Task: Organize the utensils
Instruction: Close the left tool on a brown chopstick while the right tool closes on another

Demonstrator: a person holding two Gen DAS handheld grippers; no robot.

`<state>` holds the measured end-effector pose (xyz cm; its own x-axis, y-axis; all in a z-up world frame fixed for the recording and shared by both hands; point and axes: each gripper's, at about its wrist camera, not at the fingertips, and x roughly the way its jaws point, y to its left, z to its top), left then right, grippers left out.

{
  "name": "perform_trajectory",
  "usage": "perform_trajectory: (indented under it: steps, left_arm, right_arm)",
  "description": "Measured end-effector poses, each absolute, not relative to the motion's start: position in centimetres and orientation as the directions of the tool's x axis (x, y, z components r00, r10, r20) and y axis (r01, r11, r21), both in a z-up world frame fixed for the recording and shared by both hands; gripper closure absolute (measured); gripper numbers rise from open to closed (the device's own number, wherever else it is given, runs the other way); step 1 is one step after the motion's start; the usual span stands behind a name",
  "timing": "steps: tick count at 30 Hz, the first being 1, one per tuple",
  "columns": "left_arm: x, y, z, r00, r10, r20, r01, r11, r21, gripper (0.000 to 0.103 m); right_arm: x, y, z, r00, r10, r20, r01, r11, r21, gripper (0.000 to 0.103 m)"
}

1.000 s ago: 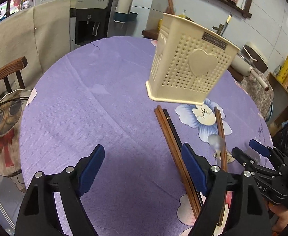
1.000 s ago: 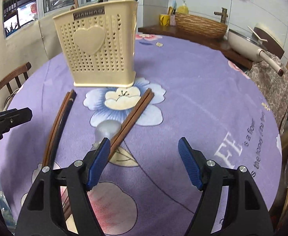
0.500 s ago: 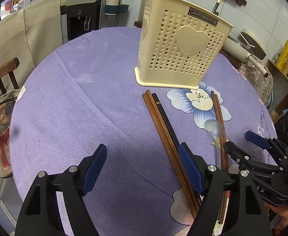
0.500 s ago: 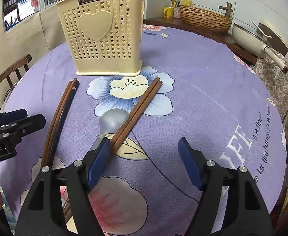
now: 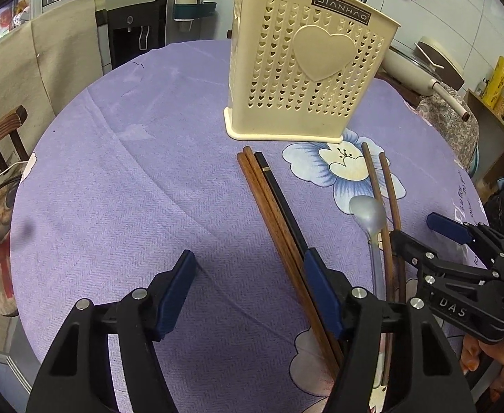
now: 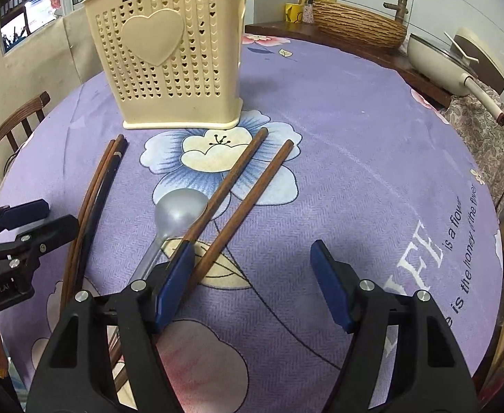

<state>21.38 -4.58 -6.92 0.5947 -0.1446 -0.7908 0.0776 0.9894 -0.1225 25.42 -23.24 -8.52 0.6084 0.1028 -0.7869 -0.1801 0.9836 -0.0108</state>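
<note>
Purple cloth: covers the round surface [image 5: 121, 179] on which everything rests.
Holder: cream perforated utensil holder [image 5: 307, 65] stands upright at the far side, its open top the likely goal.
Left chopsticks: three-stick bundle [image 5: 272, 203] (two brown, one black) lies just before the holder, running back under the left gripper [image 5: 252, 278].
Right chopsticks: brown pair [image 6: 238, 186] lies splayed, with the grey spoon [image 6: 179, 213] touching its left stick.
Left jaws: apart, have just been closing, nothing between them; the bundle sits beside the right pad, so shift sideways to straddle it.
Right jaws: right gripper [image 6: 252, 272] apart, empty; one stick lies between the pads, so centre before pinching.
</note>
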Motion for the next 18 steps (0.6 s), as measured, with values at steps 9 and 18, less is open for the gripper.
perform_trajectory:
  steps: [9, 18]
  left_arm:
    - [21.86, -5.14, -7.04, 0.599, -0.12, -0.792, 0.077, 0.993, -0.091, 0.044]
    - [21.73, -5.44, -6.98, 0.607, -0.074, -0.792, 0.065, 0.997, -0.044, 0.047]
  right_arm:
    - [25.5, -23.66, -8.59, 0.613, 0.106, -0.783, -0.176, 0.984, -0.005, 0.034]
    - [25.42, -23.56, -8.69, 0.618, 0.105, -0.779, -0.177, 0.984, -0.008, 0.034]
